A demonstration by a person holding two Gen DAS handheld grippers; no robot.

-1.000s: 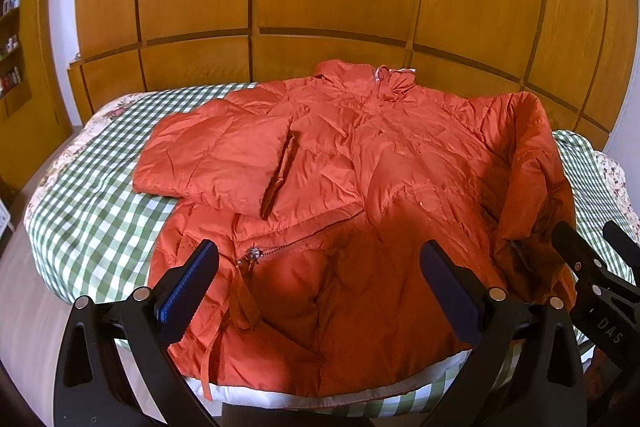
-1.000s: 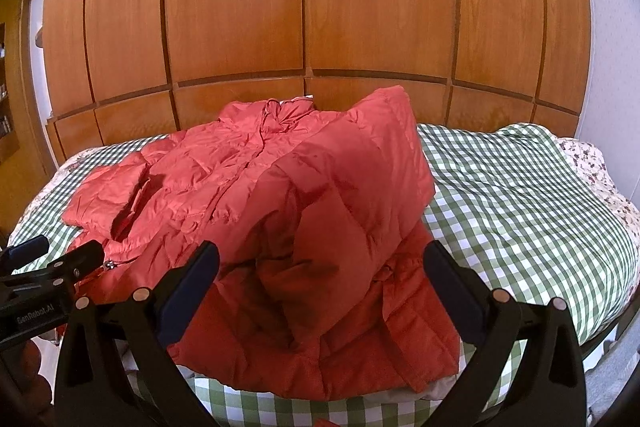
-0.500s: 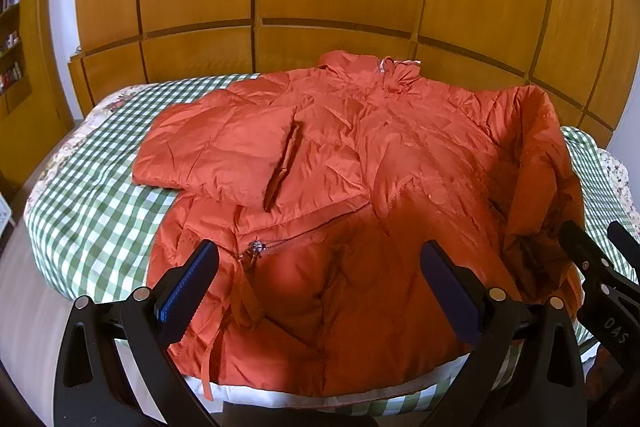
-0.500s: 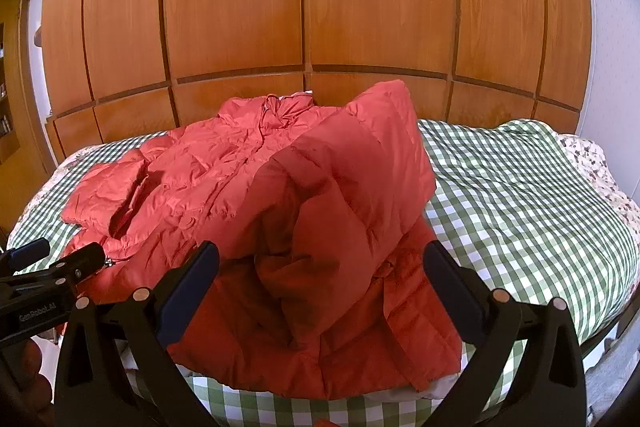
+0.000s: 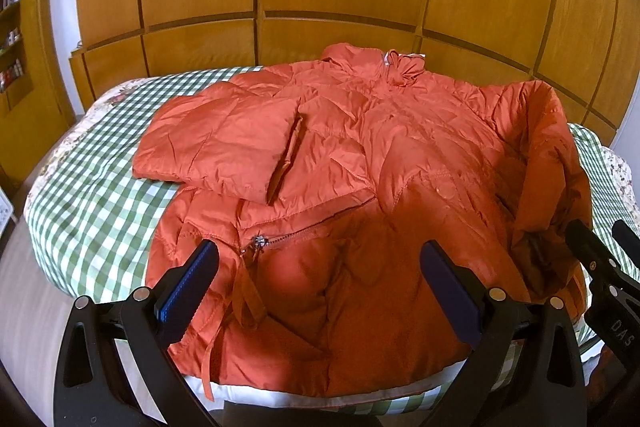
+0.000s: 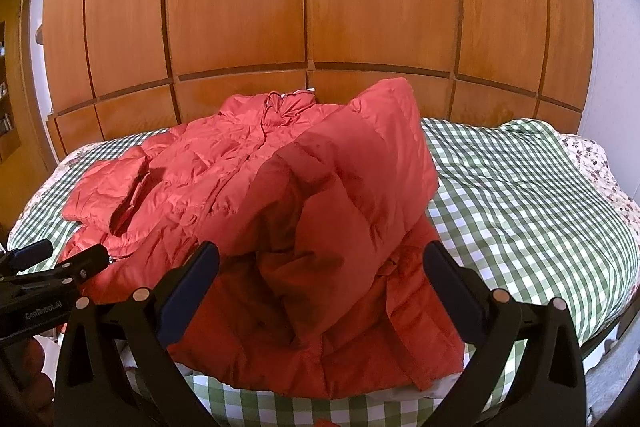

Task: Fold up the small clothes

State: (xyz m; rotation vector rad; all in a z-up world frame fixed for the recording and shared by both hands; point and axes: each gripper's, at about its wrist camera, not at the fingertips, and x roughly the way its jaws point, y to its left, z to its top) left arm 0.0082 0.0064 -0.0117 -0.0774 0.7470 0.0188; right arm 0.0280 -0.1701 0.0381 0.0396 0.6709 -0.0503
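Observation:
An orange puffer jacket [image 5: 360, 163] lies front up on a green checked bed, collar toward the far wall. Its left sleeve [image 5: 224, 147] is folded across the chest. The right sleeve [image 6: 360, 187] is bunched up and stands in a hump over the body. A zipper pull [image 5: 259, 242] and a loose strap show near the hem. My left gripper [image 5: 320, 287] hovers open above the hem with nothing between its fingers. My right gripper [image 6: 320, 287] is open too, just short of the raised right sleeve, and also shows as the right gripper [image 5: 600, 259] at the left wrist view's right edge.
The bed [image 6: 520, 187] with its checked cover has bare cloth to the right of the jacket and a strip on the left [image 5: 92, 187]. A wooden panelled wardrobe [image 6: 312, 7] rises close behind it. A shelf unit [image 5: 12, 39] stands at far left.
Both views have risen slightly and tipped down, so the jacket sits lower in frame. The jacket and both grippers' openings look unchanged.

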